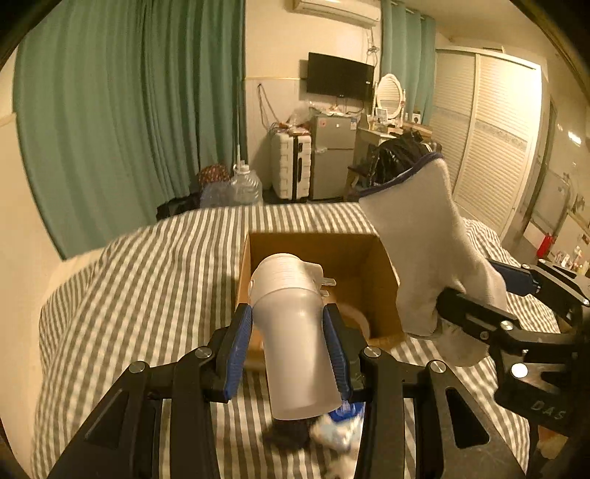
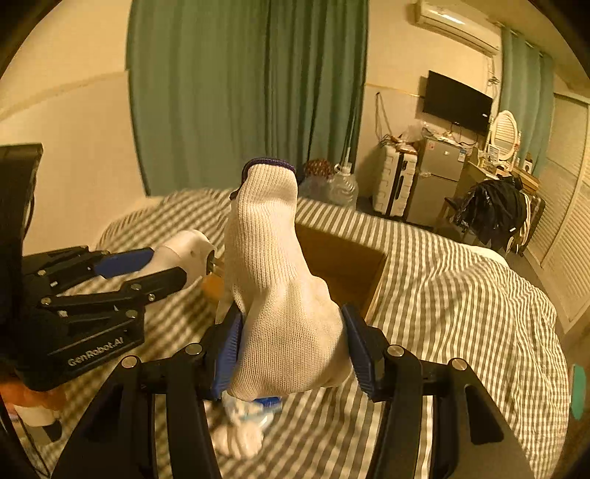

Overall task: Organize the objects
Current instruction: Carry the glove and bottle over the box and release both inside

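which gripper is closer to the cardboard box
Left, by a little. The left gripper holds a white adapter over the box's near edge; the right gripper holds a glove at its right side.

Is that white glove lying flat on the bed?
No. The right gripper holds the glove up in the air, above the striped bed.

a lived-in bedroom of a home is shown. a bed point(image 1: 155, 265) covered in grey-and-white striped bedding is seen before green curtains point(image 1: 121, 110). a wall-mounted television point(image 1: 339, 76), an air conditioner point(image 2: 457, 22), a small fridge point(image 1: 332, 154), a white suitcase point(image 1: 289, 165), a vanity mirror point(image 1: 389, 94) and louvred wardrobe doors point(image 1: 494, 140) are seen along the walls.
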### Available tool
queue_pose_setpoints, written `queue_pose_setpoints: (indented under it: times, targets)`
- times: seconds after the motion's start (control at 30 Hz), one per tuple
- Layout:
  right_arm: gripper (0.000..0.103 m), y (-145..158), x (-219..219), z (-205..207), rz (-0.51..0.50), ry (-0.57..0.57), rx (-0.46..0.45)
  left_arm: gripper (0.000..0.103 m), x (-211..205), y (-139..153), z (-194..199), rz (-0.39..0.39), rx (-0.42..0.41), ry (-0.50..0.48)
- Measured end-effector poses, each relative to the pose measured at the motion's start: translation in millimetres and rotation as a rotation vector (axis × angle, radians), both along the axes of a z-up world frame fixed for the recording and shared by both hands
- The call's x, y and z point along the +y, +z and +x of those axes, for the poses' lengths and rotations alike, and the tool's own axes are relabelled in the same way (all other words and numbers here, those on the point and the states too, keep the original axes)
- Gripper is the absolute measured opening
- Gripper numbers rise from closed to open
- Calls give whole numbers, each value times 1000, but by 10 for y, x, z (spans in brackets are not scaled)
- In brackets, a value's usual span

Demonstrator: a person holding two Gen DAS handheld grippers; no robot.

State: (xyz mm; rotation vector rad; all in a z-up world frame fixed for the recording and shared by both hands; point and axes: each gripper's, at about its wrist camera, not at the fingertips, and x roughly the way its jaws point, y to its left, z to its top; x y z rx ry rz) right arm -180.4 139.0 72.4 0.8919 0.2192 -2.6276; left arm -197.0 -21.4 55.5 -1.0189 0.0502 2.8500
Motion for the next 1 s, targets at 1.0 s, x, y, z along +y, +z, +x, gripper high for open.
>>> queue_pose_setpoints:
  times: [1.0]
  targets:
    - [52,-1101,67,-1717,-53,-89,-180,40,253,-1218,-1595,-66,-176,-159]
